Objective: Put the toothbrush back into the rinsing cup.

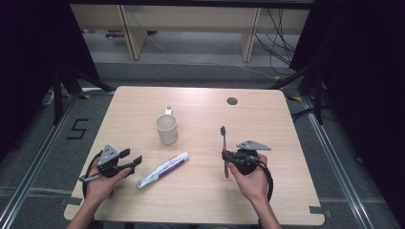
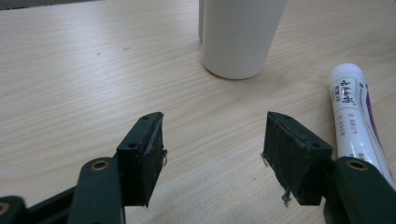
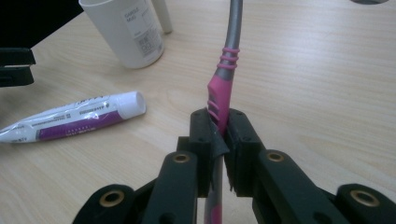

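A pink-and-grey toothbrush [image 3: 223,88], light, stiff and likely slick along its handle, stands pinched at the pink grip section in the clenched jaws of the right gripper [image 1: 226,155], just above the bench [image 1: 286,191]. The left gripper [image 1: 132,159] rests with jaws spread wide and empty, beside the toothpaste tube [image 1: 163,170] and near the white mug [image 1: 166,129].
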